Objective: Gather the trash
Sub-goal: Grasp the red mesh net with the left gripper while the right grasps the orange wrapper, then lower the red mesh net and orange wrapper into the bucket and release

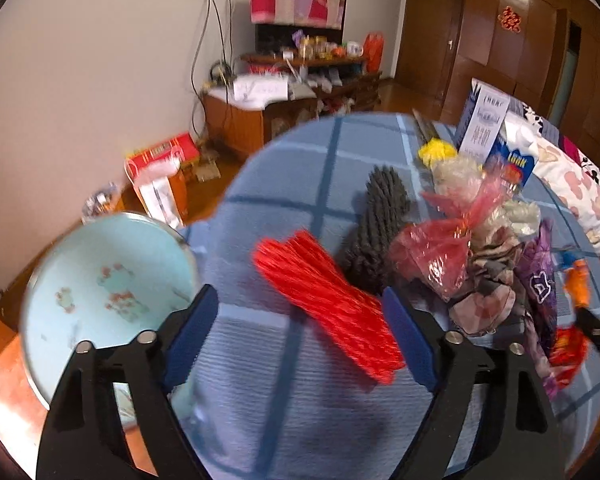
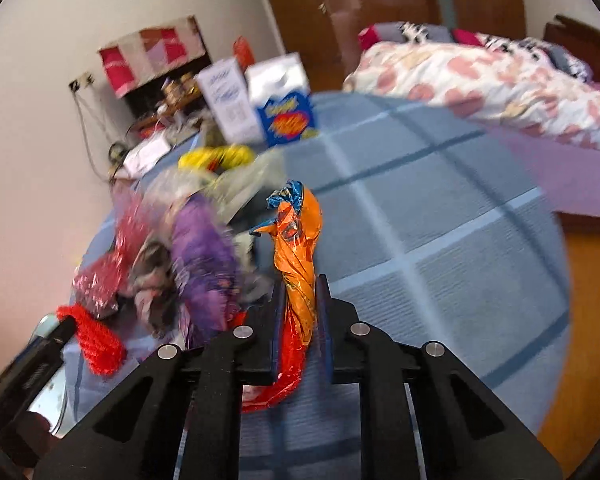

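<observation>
The left gripper (image 1: pixel 300 332), jaws wide and empty, stood over the red bundle of thin plastic strips (image 1: pixel 328 308), whose long axis lay diagonally between the 2 fingers. The right gripper (image 2: pixel 300 312) was clenched on a crumpled orange foil wrapper (image 2: pixel 298 256).

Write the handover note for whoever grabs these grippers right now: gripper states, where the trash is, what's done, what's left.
Right gripper: shut on the twisted orange snack wrapper, over the blue checked bedcover.
Left gripper: open, holding nothing, the red bundle of strips lying between its fingers on the cover.
Basin: light blue, at the left edge of the bed, looks free of trash.
Pile: pink plastic bag, purple wrapper and crumpled scraps to the right of the bundle.
Done: one wrapper gripped.
Left: probably drop it in the basin, grip the red bundle, clear the pile.
</observation>
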Available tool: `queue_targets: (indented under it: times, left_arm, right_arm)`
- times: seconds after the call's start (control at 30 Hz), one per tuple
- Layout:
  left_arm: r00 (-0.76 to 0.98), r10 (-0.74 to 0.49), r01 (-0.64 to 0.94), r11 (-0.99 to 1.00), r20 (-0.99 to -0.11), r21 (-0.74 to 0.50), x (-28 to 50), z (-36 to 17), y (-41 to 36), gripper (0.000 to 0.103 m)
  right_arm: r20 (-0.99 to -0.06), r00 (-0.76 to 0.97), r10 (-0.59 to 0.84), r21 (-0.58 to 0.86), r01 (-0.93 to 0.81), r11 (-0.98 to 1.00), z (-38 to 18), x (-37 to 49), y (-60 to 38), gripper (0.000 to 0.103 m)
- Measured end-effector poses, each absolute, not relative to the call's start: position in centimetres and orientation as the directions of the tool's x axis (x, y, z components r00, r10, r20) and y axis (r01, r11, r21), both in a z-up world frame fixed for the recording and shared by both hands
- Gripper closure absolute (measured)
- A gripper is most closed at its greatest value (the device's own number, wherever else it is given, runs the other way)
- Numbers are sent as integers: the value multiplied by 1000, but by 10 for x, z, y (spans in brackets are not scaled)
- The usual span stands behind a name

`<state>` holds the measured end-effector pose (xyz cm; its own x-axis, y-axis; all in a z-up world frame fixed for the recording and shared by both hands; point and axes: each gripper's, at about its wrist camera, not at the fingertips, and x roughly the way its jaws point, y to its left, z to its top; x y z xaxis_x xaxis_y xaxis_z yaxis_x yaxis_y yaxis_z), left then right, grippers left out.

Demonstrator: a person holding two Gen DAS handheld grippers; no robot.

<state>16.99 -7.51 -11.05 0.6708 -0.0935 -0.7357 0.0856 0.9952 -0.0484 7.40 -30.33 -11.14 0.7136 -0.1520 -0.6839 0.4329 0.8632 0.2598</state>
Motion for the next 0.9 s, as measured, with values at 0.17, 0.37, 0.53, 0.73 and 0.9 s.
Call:
queue_targets:
  times: [0.17, 0.37, 0.53, 0.73, 0.9]
  left_arm:
    - [649, -96, 79, 995, -755, -58, 173, -127, -82, 42]
    - [655, -167, 161, 984, -737, -80, 163, -120, -83, 79]
    - [694, -188, 200, 978, -695, -65, 143, -102, -67, 79]
    - [744, -190, 214, 976, -641, -41, 121, -76, -39, 80]
    - [788, -144, 181, 983, -598, 3, 105, -51, -14, 80]
  right_arm:
    - [-622, 735, -270, 191, 477, 858, -99, 55, -307, 87]
    - [-629, 735, -252, 214, 475, 854, -99, 56, -309, 87]
    - [-573, 775, -268, 209, 454, 866, -80, 46, -296, 87]
    - [-543, 815, -203, 212, 367, 906, -66, 44, -268, 87]
    - [-533, 832, -152, 183, 289, 940, -61, 48, -237, 87]
